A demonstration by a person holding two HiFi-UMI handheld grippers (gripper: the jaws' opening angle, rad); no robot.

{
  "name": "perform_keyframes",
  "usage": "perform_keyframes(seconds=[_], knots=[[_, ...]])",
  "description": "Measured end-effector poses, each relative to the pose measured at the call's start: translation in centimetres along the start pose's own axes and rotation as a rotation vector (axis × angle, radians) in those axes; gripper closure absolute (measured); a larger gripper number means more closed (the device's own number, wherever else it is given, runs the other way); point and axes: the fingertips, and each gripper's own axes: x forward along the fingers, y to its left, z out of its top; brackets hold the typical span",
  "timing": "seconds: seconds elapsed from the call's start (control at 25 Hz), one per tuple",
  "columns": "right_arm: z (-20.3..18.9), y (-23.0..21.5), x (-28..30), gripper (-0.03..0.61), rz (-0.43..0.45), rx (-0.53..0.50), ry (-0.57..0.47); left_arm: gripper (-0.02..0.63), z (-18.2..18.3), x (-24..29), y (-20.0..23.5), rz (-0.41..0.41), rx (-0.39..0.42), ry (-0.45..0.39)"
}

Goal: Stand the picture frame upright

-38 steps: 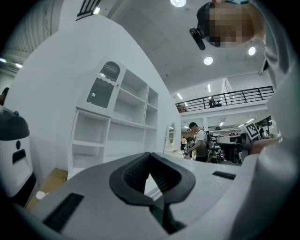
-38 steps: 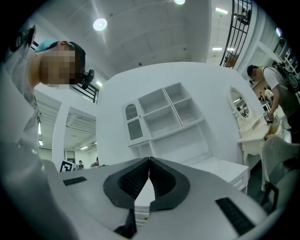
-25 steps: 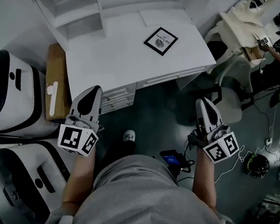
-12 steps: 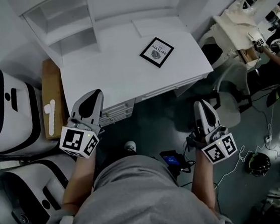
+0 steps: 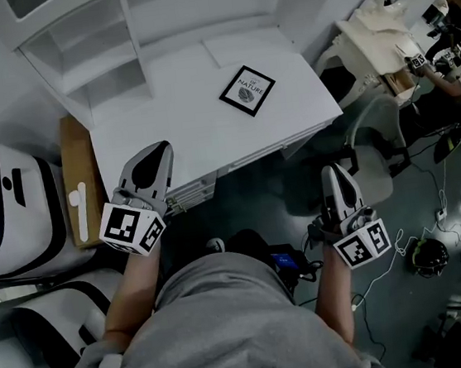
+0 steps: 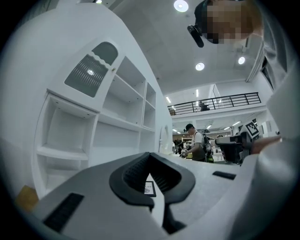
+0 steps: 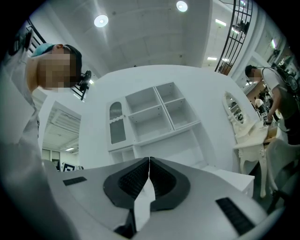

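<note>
At 12 o'clock the picture frame (image 5: pixel 247 91) lies flat, unreached, so your left gripper (image 5: pixel 157 149) and right gripper (image 5: pixel 335 169) hover clenched empty.

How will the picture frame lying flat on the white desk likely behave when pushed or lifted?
The picture frame looks thin and rigid, so it probably lifts as one stiff piece. Flat on the smooth desk, it would likely slide, not tip, when pushed. Stood upright, so thin, it may topple easily.
</note>
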Motion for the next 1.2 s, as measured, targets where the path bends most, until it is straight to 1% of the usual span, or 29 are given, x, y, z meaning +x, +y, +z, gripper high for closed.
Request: perform_keyframes(seconds=[0.12,0.24,0.36,0.44,0.56,0.76,0.84,0.96,1.2], knots=[[-0.1,-0.1,0.1,0.552,-0.007,0.008,0.002,0.607,0.0,0.7,-0.2,-0.017,-0.002,-0.001],[-0.1,-0.4,0.3,0.551,-0.009,0.008,0.008,0.607,-0.2,1.0,-0.2,-0.017,-0.007,0.004],[0.1,-1.0,0.5,0.551,-0.003,0.020,-0.013,0.607,-0.9,1.3,0.0,-0.013,-0.020,0.016],[0.3,-1.4,0.8,0.551,-0.017,0.012,-0.030,0.607,-1.6,1.7,0.2,-0.012,-0.028,0.030],[0.2,-2.2,1.7,0.552,-0.050,-0.081,-0.003,0.607,-2.2,2.7,0.5,-0.014,-0.032,0.041],[0.1,-3.6,4.2,0.551,-0.030,-0.233,0.071,0.607,-2.5,5.0,1.1,0.010,-0.036,0.039],[0.6,-4.3,5.4,0.551,-0.019,-0.264,0.078,0.607,-2.4,6.1,1.4,0.019,-0.033,0.037],[1.4,-6.1,7.4,0.552,-0.002,-0.230,0.059,0.607,-2.2,8.0,2.4,0.035,-0.028,0.037],[2.3,-11.7,10.2,0.552,-0.013,-0.189,0.084,0.607,-2.4,11.3,3.3,0.077,-0.034,0.057]])
